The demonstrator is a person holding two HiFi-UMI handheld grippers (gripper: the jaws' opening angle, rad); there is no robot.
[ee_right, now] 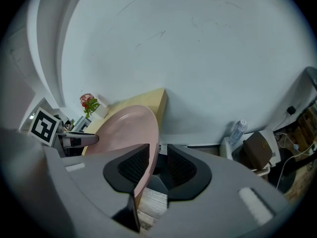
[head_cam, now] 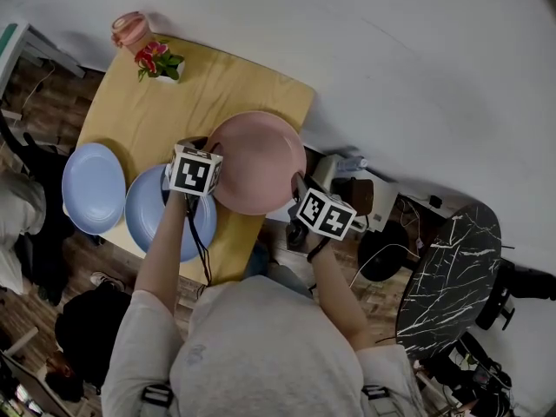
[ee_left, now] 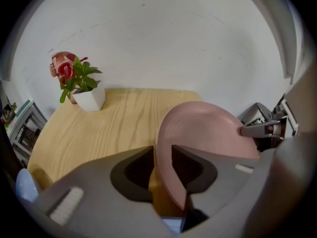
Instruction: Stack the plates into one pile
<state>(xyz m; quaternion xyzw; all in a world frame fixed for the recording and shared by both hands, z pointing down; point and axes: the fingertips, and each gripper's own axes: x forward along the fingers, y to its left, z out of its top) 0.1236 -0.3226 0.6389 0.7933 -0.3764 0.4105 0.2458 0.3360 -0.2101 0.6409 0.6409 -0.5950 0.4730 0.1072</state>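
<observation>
The pink plate point(head_cam: 257, 160) lies over the counter's point(head_cam: 217, 85) right end. Opposite rims sit loosely inside the spread jaws of the left gripper point(ee_left: 162, 170) and right gripper point(ee_right: 157, 165). It is round, hollow face up.

Table point(head_cam: 217, 85): pale matt wood with visible grain. Pink plate point(head_cam: 256, 159) on it, and blue plates point(head_cam: 94, 188): smooth, matt, plastic-looking.
</observation>
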